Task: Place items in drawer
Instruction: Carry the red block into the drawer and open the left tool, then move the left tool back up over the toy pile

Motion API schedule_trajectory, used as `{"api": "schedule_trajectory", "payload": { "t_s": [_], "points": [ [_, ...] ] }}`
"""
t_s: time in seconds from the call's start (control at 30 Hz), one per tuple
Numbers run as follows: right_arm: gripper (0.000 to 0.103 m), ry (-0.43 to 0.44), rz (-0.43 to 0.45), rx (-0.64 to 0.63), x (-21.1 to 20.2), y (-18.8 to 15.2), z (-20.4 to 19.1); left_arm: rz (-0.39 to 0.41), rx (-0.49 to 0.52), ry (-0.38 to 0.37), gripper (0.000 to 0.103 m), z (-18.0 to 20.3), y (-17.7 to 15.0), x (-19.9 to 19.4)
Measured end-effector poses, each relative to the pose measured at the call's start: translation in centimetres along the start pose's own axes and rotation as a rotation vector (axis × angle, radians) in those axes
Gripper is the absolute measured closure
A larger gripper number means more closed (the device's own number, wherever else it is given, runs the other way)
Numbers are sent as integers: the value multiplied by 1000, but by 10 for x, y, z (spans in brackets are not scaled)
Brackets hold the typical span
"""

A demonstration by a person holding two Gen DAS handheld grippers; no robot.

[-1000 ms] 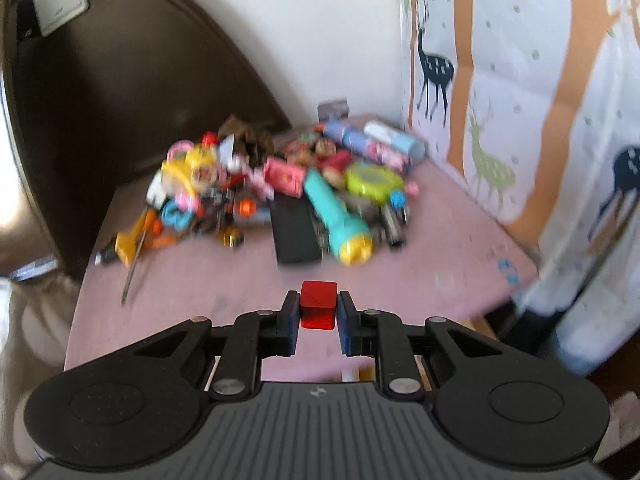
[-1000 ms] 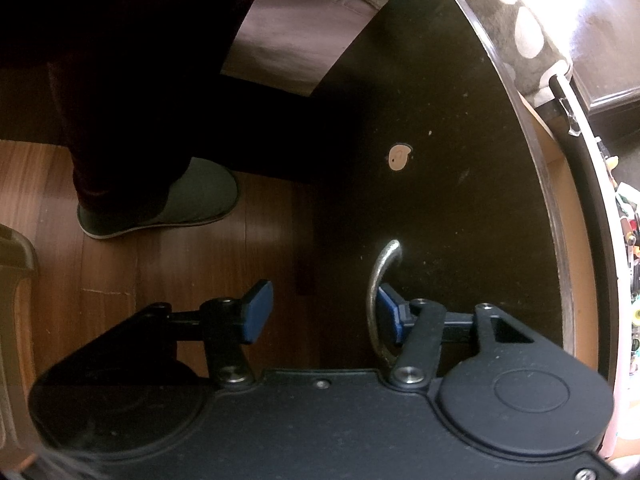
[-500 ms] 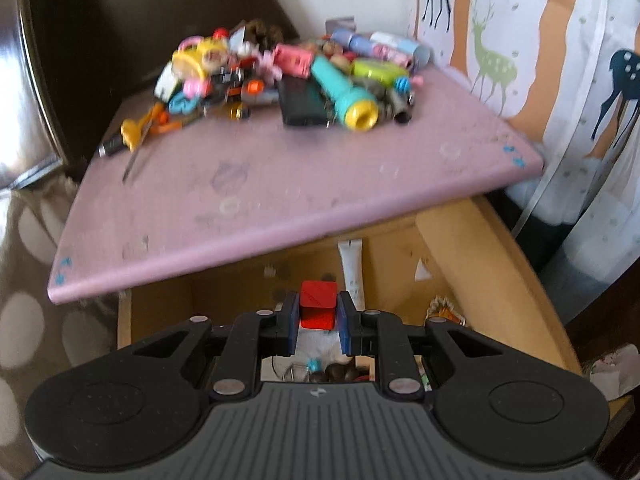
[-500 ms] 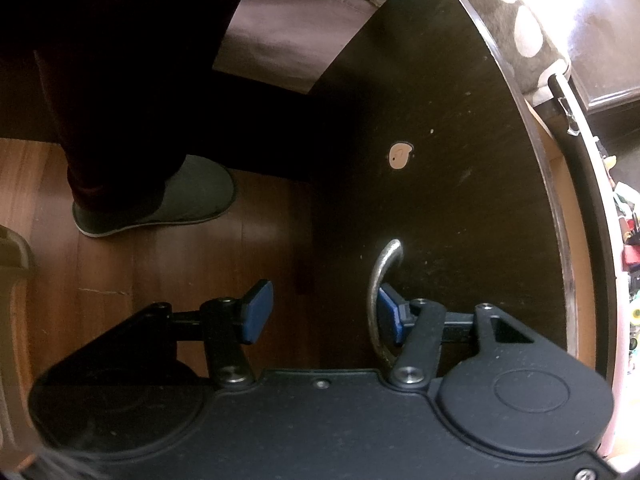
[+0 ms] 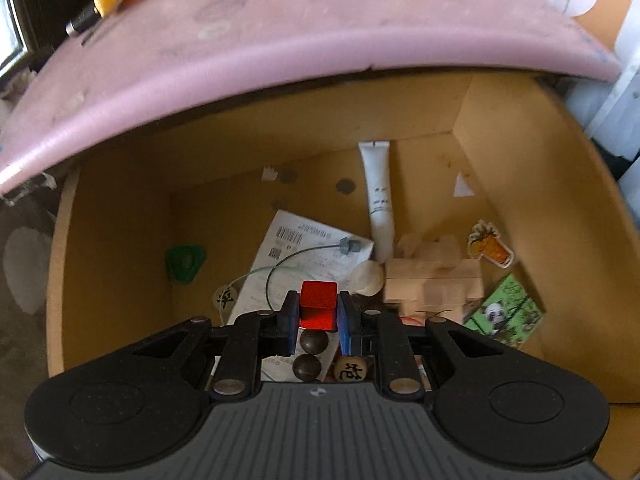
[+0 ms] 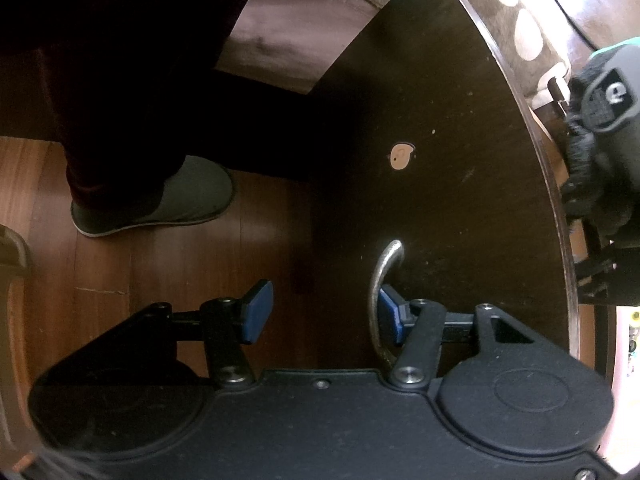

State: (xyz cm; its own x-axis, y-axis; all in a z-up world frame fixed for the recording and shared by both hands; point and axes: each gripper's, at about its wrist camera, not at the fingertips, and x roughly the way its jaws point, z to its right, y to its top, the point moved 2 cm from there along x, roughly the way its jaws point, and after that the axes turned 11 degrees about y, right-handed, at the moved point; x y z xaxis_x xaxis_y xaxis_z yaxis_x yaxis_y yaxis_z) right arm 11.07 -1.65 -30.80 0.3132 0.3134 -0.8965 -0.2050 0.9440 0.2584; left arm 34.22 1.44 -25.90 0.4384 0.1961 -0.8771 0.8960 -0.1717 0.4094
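Left gripper [image 5: 318, 311]: jaws clamped on red cube [image 5: 318, 304], held above open drawer [image 5: 532, 200], over receipt [image 5: 304, 256] near its front edge. Beneath: dark beads, white tube [image 5: 378, 196] toward back wall, wooden blocks [image 5: 432, 276] toward right side. Right gripper [image 6: 320, 308]: jaws wide apart, one blue pad behind metal handle [image 6: 380, 288] on dark drawer front [image 6: 440, 168].

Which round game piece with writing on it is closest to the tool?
The brown disc, just under the left tool by its right finger; the pale disc lies farther left.
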Motion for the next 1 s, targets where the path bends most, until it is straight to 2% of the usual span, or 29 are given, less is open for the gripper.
{"api": "schedule_trajectory", "payload": {
  "t_s": [0.17,0.23,0.27,0.3,0.53,1.0],
  "points": [
    [46,0,3,-5,0,0,0,1,14,-5,81,0,-1,7],
    [46,0,3,-6,-1,0,0,1,8,-4,70,-1,0,6],
    [46,0,3,-6,-1,0,0,4,3,-5,56,-1,0,4],
    [46,0,3,-6,-1,0,0,12,-1,-8,48,-2,-1,2],
    [46,0,0,-5,-1,1,0,67,6,-27,48,-2,0,-32],
    [46,1,-1,-3,0,1,1,179,27,-3,48,10,33,-97]
  ]
}}
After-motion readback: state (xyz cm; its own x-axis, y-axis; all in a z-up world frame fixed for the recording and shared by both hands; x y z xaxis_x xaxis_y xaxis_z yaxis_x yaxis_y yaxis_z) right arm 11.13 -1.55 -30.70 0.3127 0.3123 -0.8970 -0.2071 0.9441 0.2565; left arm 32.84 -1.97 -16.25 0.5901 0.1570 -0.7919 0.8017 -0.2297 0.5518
